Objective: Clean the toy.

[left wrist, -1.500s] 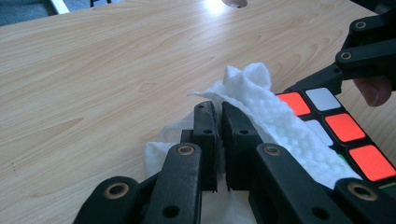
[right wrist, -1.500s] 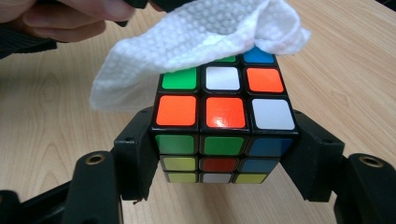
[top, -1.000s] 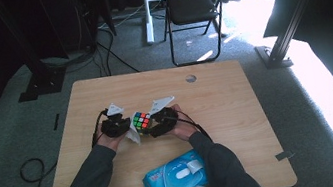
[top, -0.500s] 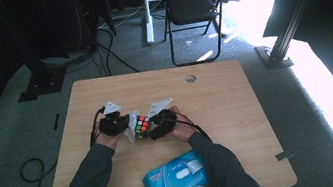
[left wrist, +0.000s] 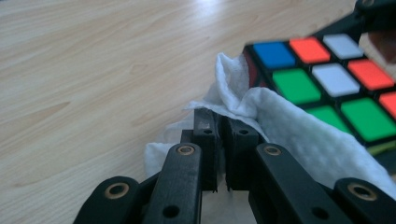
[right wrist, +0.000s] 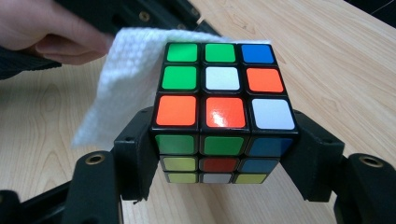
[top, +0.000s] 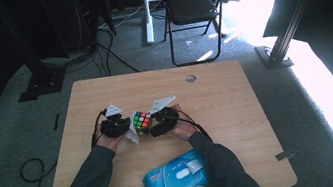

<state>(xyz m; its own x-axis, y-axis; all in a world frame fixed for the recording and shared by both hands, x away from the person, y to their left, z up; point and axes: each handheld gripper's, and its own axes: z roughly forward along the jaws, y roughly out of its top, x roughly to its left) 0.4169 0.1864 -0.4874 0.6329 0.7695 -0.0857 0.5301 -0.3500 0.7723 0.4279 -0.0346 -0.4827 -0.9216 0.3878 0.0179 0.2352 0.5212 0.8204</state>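
Between right jaws, cube [right wrist: 223, 112] level (scrambled).

The cube [right wrist: 223, 112] shows green, white, orange and blue squares on black. The wipe [right wrist: 122, 79] is white; the table [top: 215, 96] pale wood-grain.

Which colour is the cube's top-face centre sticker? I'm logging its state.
White, clearest in the right gripper view: cube.

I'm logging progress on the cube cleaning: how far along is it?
Done: a white wipe is out of the blue wipes pack and pinched in the left gripper; the right gripper clamps the multicoloured puzzle cube. In hand: the wipe lies against one cube side. Left: which faces have been wiped can't be told, and nothing has been set down.
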